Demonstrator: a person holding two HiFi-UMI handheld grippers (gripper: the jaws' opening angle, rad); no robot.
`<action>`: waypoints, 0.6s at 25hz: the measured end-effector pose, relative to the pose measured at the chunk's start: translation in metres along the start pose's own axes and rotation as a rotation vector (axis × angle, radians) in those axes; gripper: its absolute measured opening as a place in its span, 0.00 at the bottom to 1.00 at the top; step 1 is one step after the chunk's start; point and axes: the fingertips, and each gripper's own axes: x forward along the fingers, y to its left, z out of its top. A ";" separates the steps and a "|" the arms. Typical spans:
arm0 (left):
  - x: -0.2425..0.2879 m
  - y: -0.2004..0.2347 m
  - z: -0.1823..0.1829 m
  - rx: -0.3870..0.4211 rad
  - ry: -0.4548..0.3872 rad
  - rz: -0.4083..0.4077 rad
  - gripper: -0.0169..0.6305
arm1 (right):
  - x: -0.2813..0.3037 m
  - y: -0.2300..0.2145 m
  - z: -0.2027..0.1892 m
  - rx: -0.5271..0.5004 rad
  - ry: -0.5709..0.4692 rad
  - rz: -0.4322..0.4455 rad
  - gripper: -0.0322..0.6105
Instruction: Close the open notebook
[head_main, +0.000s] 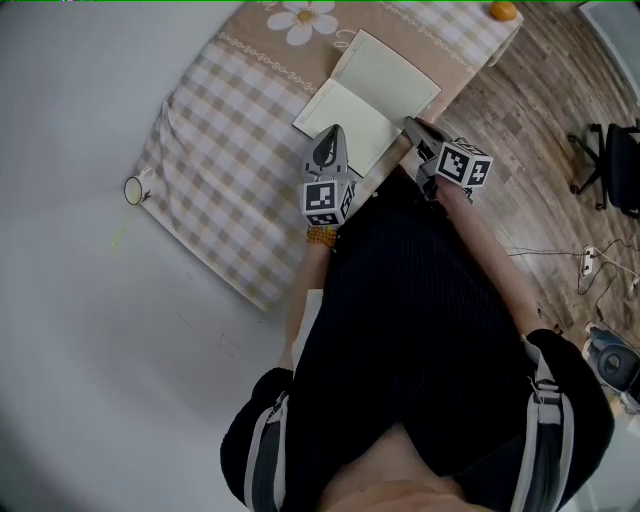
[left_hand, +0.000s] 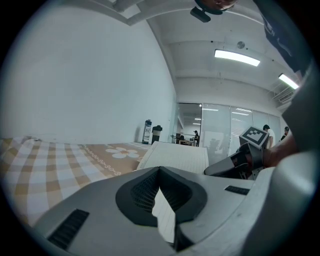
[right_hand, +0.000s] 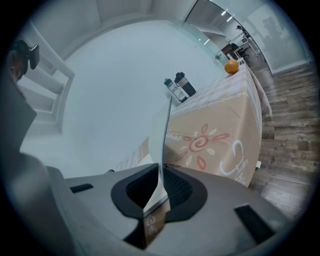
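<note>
Pinching 1 open notebook (head_main: 385, 75) from 2 sides, a person in a dark top works 2 hand-held grippers at the near edge of a table spread with 1 checked cloth (head_main: 220, 150). The notebook lies on the cloth just in front of the person, its fold running from upper left to lower right in the head view and its 2 pale halves spreading away across the table, so the long axis of the spread points from the person toward the far edge. The left gripper (head_main: 335, 132) has its jaws closed on the near edge of the lined page. The right gripper (head_main: 411, 124) is clamped on a thin edge of the notebook that stands upright, edge-on, in its own view. Beyond sit 1 orange (head_main: 503, 11) and 2 bottles (right_hand: 179, 88)
</note>
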 end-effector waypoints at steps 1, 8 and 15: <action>-0.001 0.001 0.000 -0.001 -0.001 0.003 0.04 | 0.000 0.001 0.000 -0.005 -0.001 0.001 0.10; -0.002 0.003 0.001 -0.001 -0.008 0.005 0.04 | -0.001 0.009 -0.002 -0.059 0.002 0.010 0.10; -0.003 0.002 0.003 -0.003 -0.013 0.002 0.04 | -0.003 0.018 -0.008 -0.129 0.026 0.026 0.10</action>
